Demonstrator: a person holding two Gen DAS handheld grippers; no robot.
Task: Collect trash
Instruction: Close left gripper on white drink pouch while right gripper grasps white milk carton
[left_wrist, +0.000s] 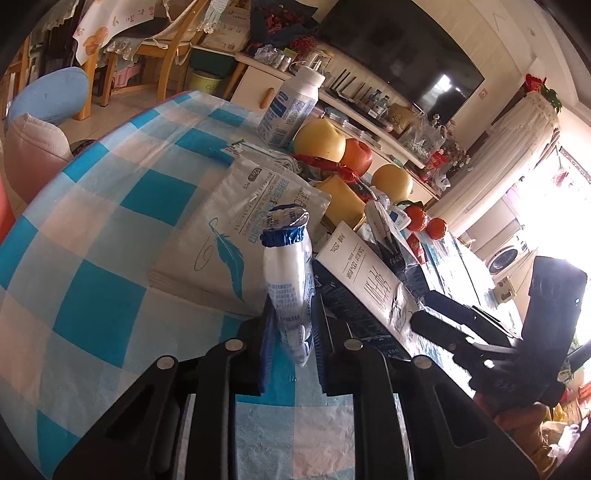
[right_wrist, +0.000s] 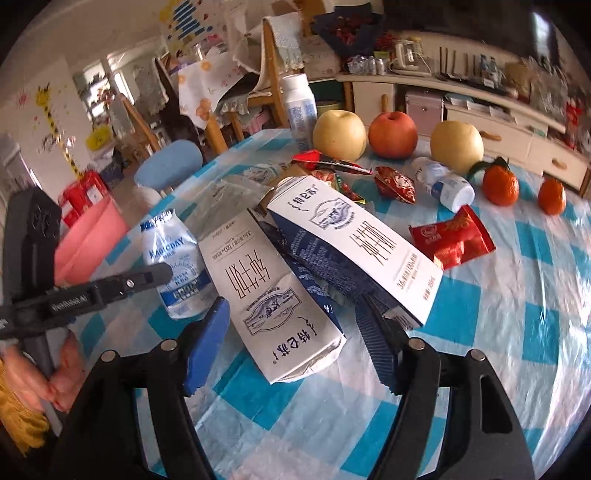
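Nearest, the left gripper (left_wrist: 291, 332) has its jaws pinching one crushed white yogurt bottle (left_wrist: 290, 280), upright, foil lid peeled, at the near edge of the checked worktop (left_wrist: 92, 229). The right gripper (right_wrist: 291, 343) stands with jaws spread, nothing between the pads; one flattened milk carton (right_wrist: 273, 291) lies just ahead, a second carton (right_wrist: 354, 247) leaning across it. Beyond: one red wrapper (right_wrist: 452, 236), one small bottle lying on its side (right_wrist: 445, 182), two mandarins (right_wrist: 500, 184). Farthest: two yellow pears (right_wrist: 340, 134), one red apple (right_wrist: 393, 134), one upright white bottle (right_wrist: 300, 107).
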